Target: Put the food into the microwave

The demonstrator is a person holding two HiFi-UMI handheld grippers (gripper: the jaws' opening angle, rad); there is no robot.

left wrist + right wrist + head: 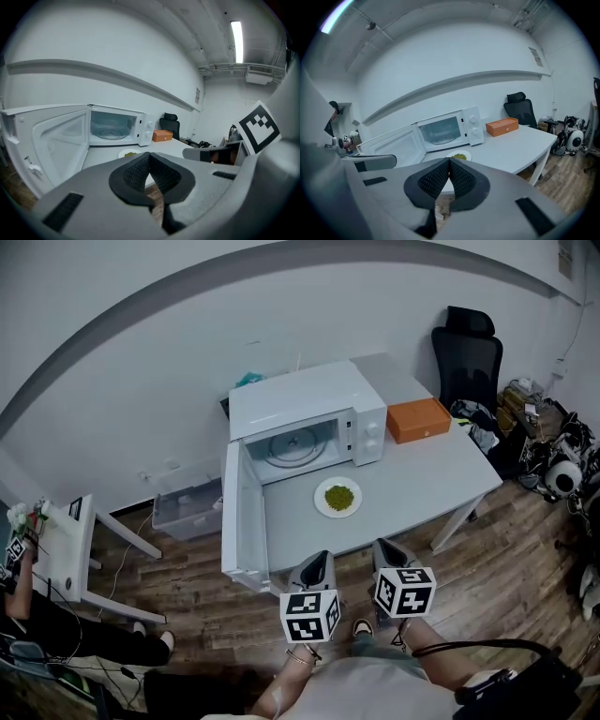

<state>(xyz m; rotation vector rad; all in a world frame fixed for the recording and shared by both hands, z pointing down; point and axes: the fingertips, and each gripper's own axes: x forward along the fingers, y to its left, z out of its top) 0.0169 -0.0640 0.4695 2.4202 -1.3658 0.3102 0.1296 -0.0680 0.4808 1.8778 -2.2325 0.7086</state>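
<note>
— Jaws first: do we have hold of anything?
— No. Our left gripper (pixel 149 155) has its jaws pressed together at the tips with nothing between them. Our right gripper (pixel 449 162) is the same, closed and empty.
— Where are we holding them?
— Low and side by side, close to us at the near edge of the table (pixel 441 474). They are well apart from the things on it.
— And the food?
— We see the green food (pixel 338 495) heaped on a white plate (pixel 321 505). The plate sits on the table just in front of the microwave (pixel 300 399), outside it.
— Is the microwave open?
— Yes. Its door (pixel 236 521) is swung wide to our left, and we can see the glass turntable (pixel 292 444) inside.
— What else is around?
— An orange box (pixel 418 420) lies on the table just to the right of the microwave. A black chair (pixel 466 352) stands beyond the table's far right corner, near the wall.
</note>
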